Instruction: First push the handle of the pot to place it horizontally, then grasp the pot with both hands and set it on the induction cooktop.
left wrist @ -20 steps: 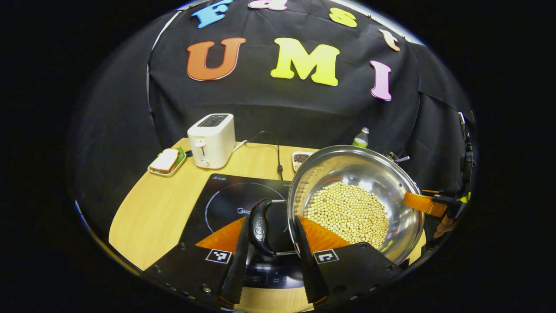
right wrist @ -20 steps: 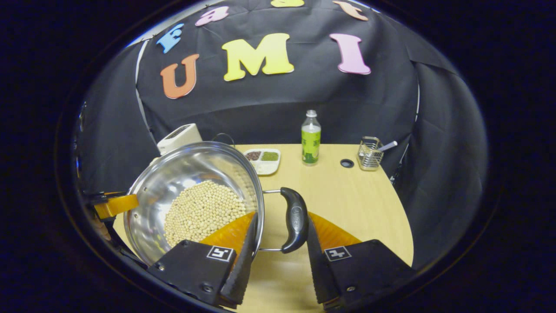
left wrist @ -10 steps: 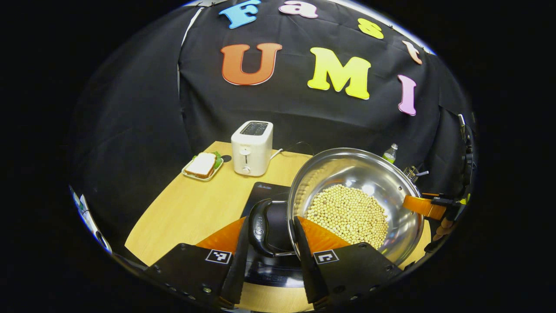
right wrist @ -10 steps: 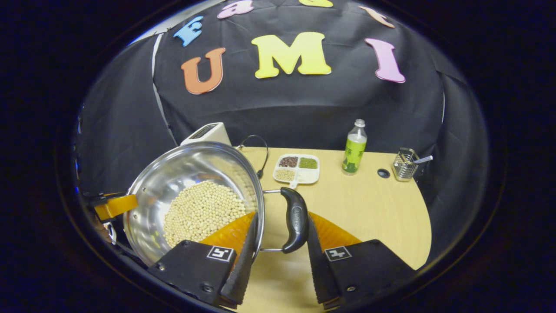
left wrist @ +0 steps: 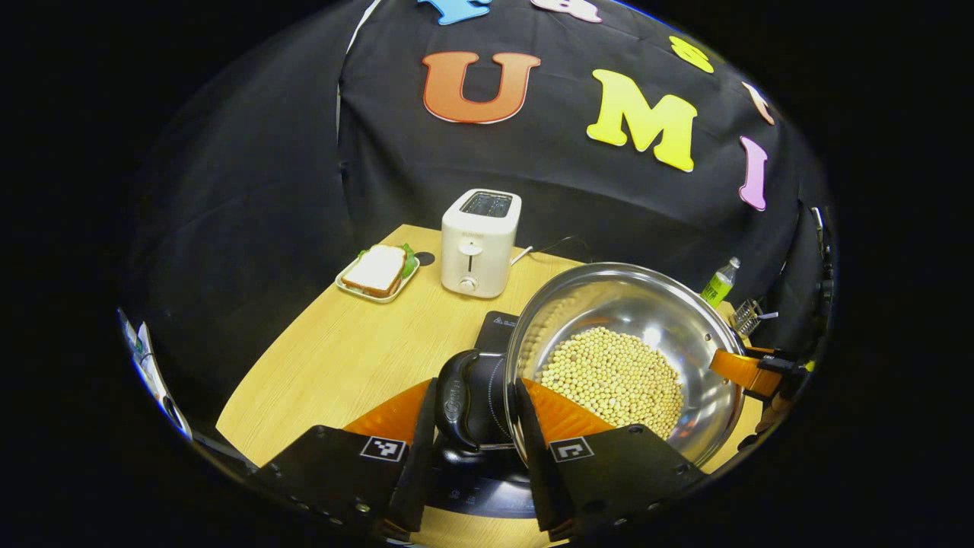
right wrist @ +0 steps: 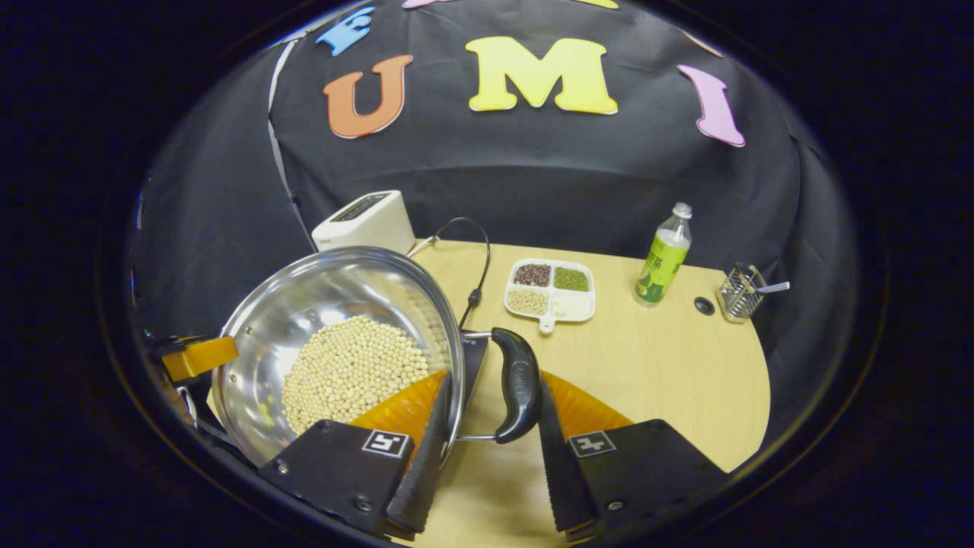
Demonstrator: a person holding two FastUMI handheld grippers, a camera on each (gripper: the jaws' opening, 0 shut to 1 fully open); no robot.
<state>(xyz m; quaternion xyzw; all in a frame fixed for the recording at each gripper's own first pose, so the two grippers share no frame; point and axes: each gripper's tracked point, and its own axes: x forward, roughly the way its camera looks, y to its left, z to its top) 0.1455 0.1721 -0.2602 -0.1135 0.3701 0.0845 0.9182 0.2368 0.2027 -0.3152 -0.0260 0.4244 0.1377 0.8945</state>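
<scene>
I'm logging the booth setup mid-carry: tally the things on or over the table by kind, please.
Cookware: 1, the pot of beans.
Appliances: 2, the toaster and the induction cooktop.
Food dishes: 2, the sandwich plate and the divided tray.
Bottles: 1, the green bottle.
Wire baskets: 1, the wire basket.
Total: 7.

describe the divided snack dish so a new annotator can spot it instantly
Start at the wooden table in the right gripper view and look toward its back, between the steel pot and the green-labelled bottle. The divided dish lies flat there, beside a black power cord. It is the white tray with compartments: dark red, green and pale fillings, and a small tab at its front edge.
</scene>
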